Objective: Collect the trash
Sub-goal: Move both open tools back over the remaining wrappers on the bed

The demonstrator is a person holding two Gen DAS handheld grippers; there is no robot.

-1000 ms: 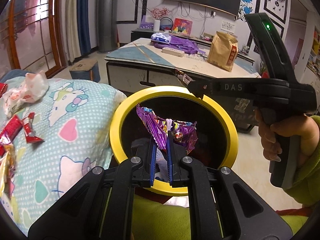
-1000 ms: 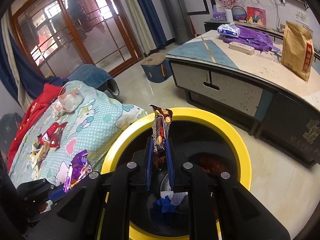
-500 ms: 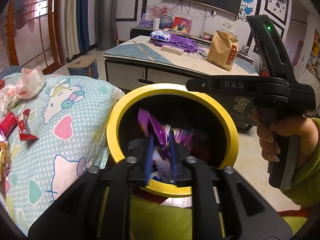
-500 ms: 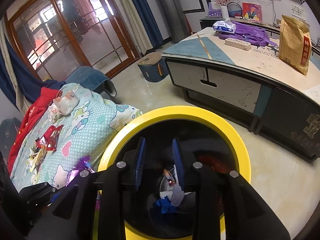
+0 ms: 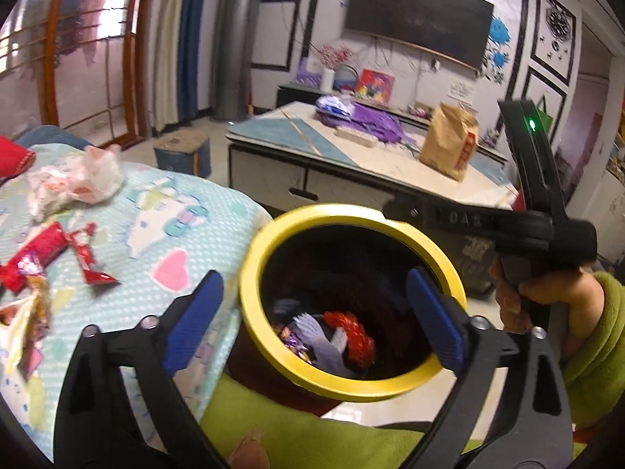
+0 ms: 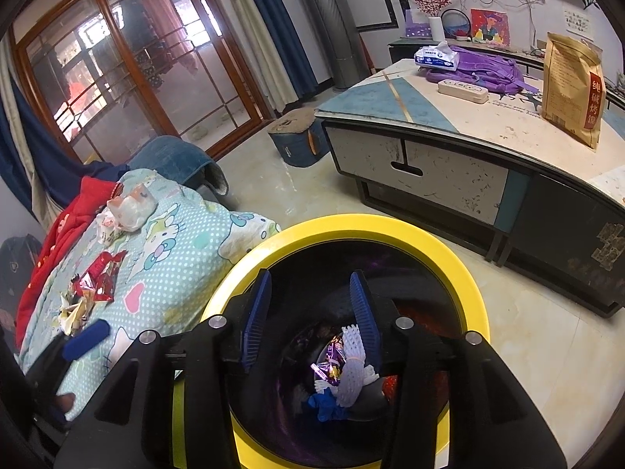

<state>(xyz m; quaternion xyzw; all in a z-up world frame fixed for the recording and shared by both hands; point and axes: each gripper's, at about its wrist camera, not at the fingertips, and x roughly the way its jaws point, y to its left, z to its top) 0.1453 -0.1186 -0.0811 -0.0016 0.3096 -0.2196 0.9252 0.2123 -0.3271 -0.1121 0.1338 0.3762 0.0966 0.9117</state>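
A black bin with a yellow rim (image 5: pixel 297 230) (image 6: pixel 449 258) stands beside a bed with a Hello Kitty blanket (image 5: pixel 175 234) (image 6: pixel 187 250). Wrappers and other trash lie at its bottom (image 5: pixel 332 336) (image 6: pixel 343 371). My left gripper (image 5: pixel 312 308) is wide open and empty over the bin's near rim. My right gripper (image 6: pixel 310 312) is open and empty above the bin mouth; it also shows in the left wrist view (image 5: pixel 508 226). Red wrappers (image 5: pixel 50 254) (image 6: pixel 101 273) and a crumpled white bag (image 5: pixel 74 183) (image 6: pixel 129 207) lie on the blanket.
A low cabinet table (image 5: pixel 351 164) (image 6: pixel 468 133) stands behind the bin, bearing a brown paper bag (image 5: pixel 449 148) (image 6: pixel 574 90), a purple cloth (image 6: pixel 480 66) and a tissue pack (image 6: pixel 435 56). A blue stool (image 6: pixel 299 140) sits on the floor. Glass doors (image 6: pixel 117 70) are at left.
Both grippers opened. The purple wrapper fell from the left gripper and the brown snack wrapper from the right into the bin. The left gripper's view swung left.
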